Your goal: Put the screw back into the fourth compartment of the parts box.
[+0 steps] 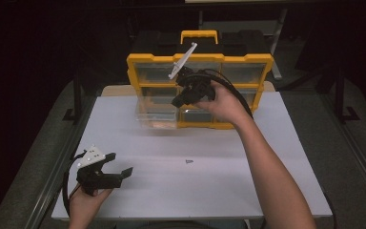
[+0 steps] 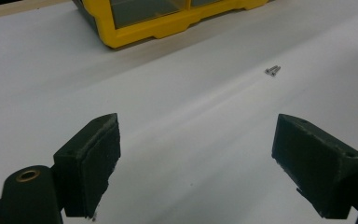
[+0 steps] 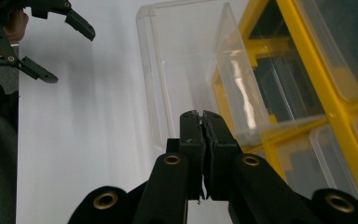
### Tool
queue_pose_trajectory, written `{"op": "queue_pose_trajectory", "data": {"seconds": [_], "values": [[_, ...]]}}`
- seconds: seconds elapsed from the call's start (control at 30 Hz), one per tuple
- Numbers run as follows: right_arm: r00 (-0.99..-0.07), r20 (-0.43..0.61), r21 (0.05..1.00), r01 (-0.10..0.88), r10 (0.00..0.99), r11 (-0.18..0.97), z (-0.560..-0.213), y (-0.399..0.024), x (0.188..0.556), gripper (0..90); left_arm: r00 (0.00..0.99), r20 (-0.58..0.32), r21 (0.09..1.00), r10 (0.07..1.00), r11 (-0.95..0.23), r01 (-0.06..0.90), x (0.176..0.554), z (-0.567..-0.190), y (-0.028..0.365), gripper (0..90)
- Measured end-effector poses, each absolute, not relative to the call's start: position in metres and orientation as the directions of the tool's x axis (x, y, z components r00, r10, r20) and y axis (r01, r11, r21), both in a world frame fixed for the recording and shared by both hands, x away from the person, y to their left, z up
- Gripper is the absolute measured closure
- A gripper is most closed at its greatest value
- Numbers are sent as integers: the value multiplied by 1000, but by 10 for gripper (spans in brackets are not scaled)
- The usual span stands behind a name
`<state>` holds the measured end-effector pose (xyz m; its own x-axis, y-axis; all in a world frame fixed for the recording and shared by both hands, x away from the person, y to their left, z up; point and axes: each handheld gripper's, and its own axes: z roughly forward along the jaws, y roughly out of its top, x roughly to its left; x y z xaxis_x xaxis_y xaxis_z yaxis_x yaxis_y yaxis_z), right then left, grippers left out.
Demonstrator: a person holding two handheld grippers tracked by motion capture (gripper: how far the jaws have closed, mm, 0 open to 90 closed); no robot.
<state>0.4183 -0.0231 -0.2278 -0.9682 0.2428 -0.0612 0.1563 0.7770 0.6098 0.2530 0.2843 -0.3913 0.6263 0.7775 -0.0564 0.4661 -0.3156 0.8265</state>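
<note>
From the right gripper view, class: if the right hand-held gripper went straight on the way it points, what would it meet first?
Probably the clear drawer pulled out of the yellow organizer; the shut right hand-held gripper points at its open top, though depth is hard to judge.

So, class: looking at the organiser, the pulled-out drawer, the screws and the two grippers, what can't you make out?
- Right gripper: its jaws are shut; whether they pinch anything is too small to tell.
- Clear drawer: contents blurred in the high view.
- Screws: too small for detail.
- Organiser: cut off by the top edge.
</note>
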Motion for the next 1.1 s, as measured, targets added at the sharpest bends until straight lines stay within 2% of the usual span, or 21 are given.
{"op": "queue_pose_trajectory", "data": {"seconds": [0.67,0.7,0.8,1.1], "values": [[-971,-31,581,175,237,795,-250,20,430,859,630,-56,828,775,-316,463,253,-391,285,150],[-969,-31,582,180,243,793,-252,21,431,822,629,-59,828,776,-313,464,253,-391,284,150],[-970,-27,580,181,241,794,-254,22,432,797,631,-54,827,774,-319,463,253,-391,284,150],[-968,-33,607,178,248,775,-245,10,430,772,632,-53,827,773,-321,462,254,-391,285,150]]}}
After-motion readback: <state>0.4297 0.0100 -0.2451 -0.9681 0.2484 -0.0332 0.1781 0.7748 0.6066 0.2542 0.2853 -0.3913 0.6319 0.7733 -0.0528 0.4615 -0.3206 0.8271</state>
